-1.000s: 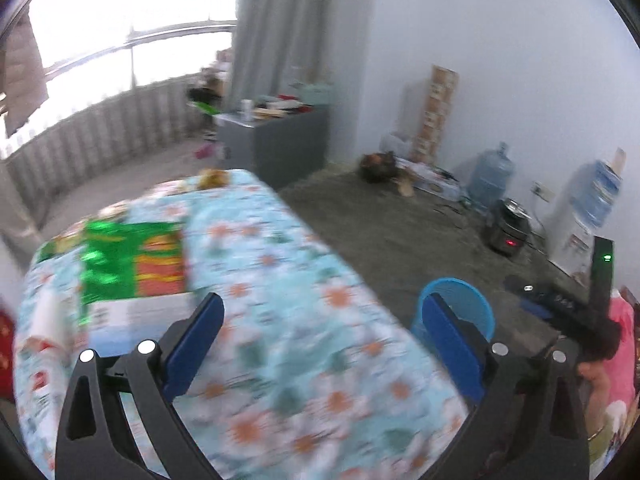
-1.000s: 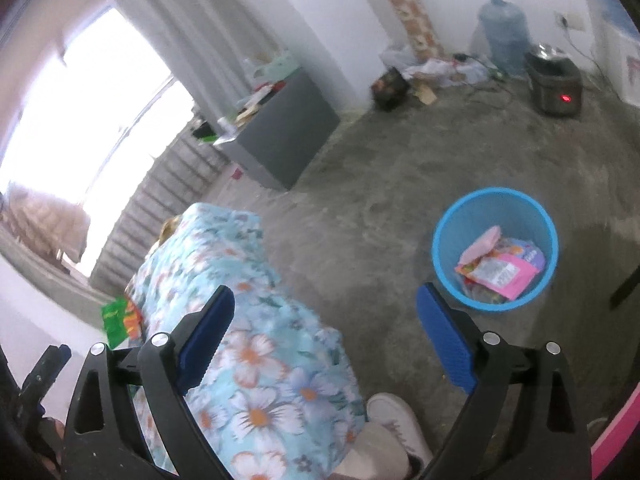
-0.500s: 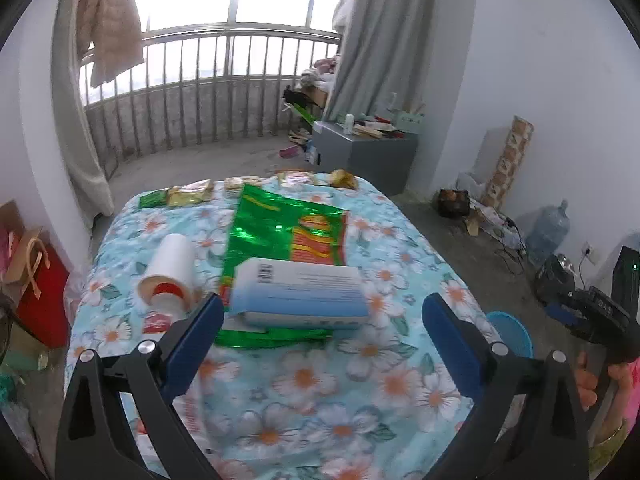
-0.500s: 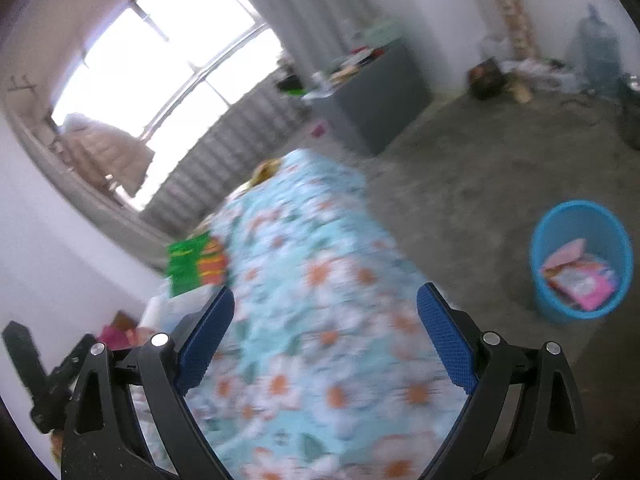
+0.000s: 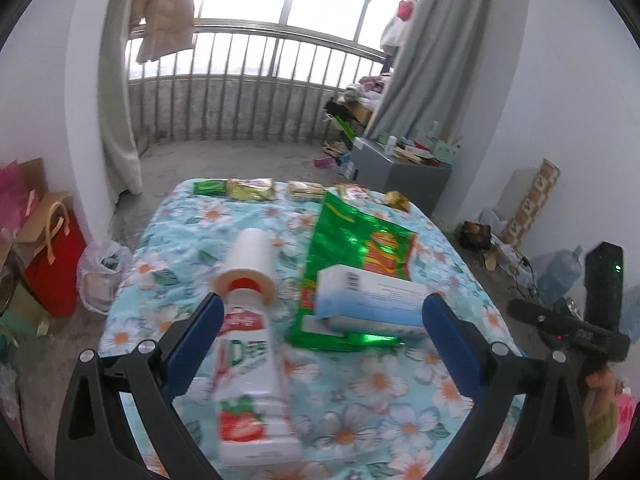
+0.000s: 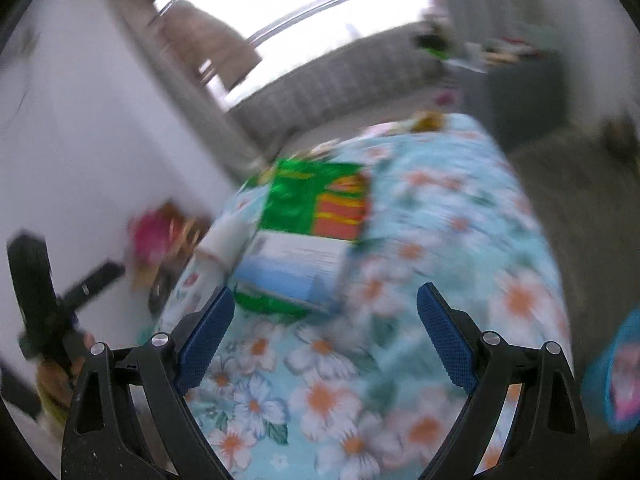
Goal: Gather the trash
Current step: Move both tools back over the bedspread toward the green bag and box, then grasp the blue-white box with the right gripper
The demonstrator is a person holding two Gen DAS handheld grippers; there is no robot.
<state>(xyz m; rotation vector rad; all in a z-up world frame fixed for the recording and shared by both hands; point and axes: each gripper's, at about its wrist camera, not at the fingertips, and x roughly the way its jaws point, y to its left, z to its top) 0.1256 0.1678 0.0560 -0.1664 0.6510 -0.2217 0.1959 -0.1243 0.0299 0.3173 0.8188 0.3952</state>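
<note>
Both the left gripper (image 5: 320, 330) and the right gripper (image 6: 325, 326) are held level, jaws spread wide, nothing gripped.

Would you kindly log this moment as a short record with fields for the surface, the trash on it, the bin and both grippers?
surface: table under a floral cloth
large trash: green foil bag with a white and blue box lying on it; a white tube with a strawberry print to their left
small trash: wrappers along the far edge
bin: blue basket on the floor, already holding trash
left gripper: open, empty, above the near table edge
right gripper: open, empty, view blurred
</note>
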